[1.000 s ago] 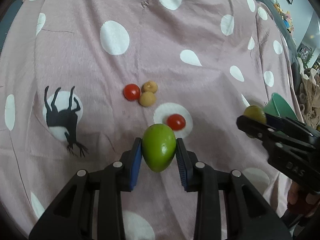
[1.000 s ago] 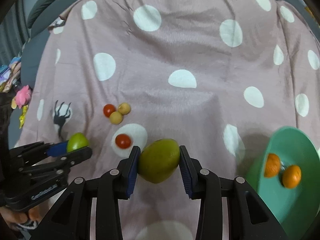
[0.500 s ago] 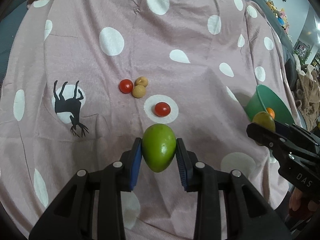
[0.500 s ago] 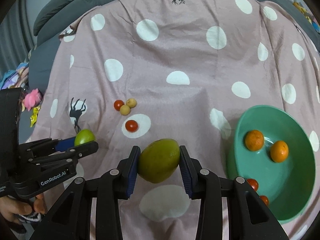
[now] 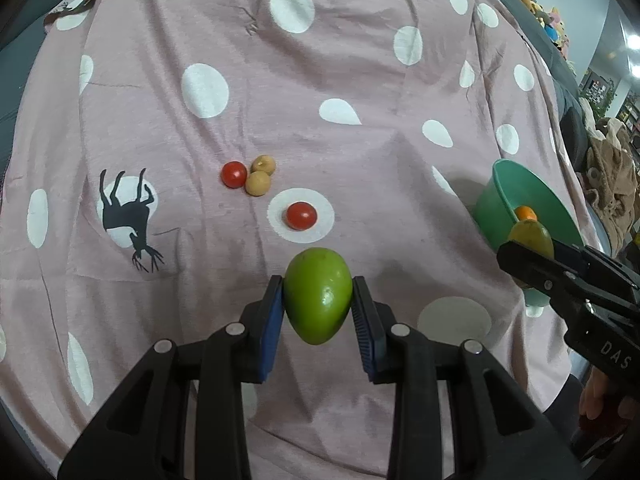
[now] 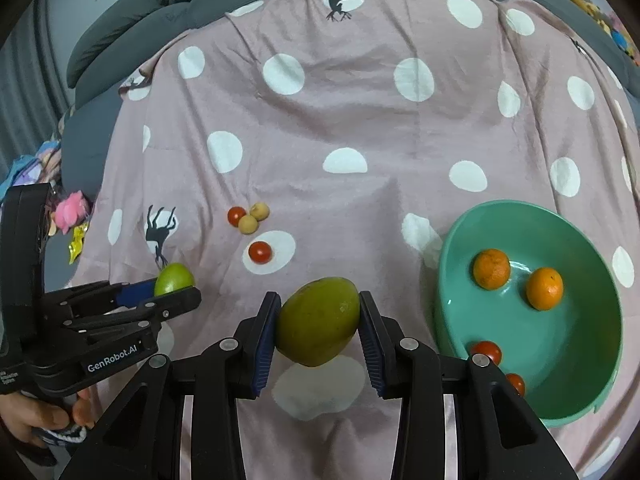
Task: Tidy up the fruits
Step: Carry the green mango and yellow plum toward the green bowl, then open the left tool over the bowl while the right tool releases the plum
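My left gripper is shut on a bright green mango, held above the pink dotted cloth; it also shows at the left of the right wrist view as the left gripper. My right gripper is shut on a duller olive-green mango, just left of the teal bowl. In the bowl lie two oranges and two small tomatoes. On the cloth rest two tomatoes and two tan longans.
The pink cloth with white dots and deer prints covers a sofa with grey cushions behind. Toys lie off the cloth's left edge. A person's hand grips the left tool's handle.
Both grippers have pulled back and risen a little with their mangoes, so more cloth shows. The teal bowl has come fully into the right wrist view and the right gripper now sits beside it.
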Demonstrator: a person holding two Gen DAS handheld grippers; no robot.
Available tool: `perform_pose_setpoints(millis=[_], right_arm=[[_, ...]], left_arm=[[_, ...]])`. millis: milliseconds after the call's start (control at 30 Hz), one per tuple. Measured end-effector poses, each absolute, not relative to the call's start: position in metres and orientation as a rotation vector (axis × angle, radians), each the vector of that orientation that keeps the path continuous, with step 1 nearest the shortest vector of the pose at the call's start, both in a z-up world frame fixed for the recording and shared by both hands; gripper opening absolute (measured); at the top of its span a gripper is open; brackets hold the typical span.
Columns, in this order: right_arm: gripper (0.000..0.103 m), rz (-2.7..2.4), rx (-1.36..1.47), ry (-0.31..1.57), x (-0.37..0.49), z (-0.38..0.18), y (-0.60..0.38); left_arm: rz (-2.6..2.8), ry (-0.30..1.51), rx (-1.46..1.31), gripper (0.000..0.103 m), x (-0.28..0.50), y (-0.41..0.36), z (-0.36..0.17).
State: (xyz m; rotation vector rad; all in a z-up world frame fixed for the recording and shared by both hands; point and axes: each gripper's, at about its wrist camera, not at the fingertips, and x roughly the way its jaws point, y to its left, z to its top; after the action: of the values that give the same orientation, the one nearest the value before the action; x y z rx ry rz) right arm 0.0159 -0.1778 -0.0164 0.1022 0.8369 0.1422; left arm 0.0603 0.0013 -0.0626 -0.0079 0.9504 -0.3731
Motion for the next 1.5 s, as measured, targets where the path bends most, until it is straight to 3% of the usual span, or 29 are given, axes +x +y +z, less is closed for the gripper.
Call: perform_pose_setpoints(millis=[900, 1500], right_arm=[[0.040, -0.019, 0.230, 0.754, -0.005, -0.006, -0.270], [0.040, -0.152, 0.326, 0.747, -0.016, -0.019, -0.339]], left_arm=[[-0.569, 0.870, 0.159, 0.033, 0.065, -0.121, -0.038], [-0.670, 0.857, 0.272, 0.033, 0.070, -0.206, -0.049]])
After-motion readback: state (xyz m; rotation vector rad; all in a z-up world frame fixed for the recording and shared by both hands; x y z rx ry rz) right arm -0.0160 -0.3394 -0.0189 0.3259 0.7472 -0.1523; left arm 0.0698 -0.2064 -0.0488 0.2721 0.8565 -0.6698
